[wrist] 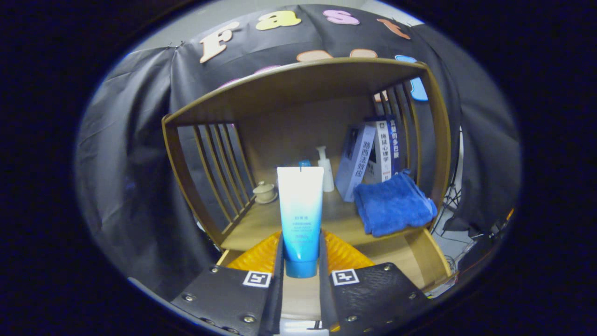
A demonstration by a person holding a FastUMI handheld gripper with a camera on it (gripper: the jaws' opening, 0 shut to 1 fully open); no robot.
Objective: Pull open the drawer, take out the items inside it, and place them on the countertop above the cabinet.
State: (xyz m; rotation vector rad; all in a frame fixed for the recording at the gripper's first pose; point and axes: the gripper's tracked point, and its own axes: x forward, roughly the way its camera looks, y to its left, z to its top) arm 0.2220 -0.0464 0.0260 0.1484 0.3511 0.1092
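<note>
Currently: gripper [301,261] clenched on tube [300,214], cap down, raised before the countertop [336,217]. Risk: tall tube may topple when set down, or knock bottle [325,169] beyond.

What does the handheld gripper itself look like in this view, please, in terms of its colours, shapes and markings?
The gripper has two broad, flat black finger plates with a textured surface, fastened with small silver screws. Each plate carries a square black-and-white fiducial marker near its inner front corner. Ahead of the plates, the fingers flare out in ribbed, translucent orange, with thin dark pads lining their inner faces. No cables or sleeve are visible.
</note>
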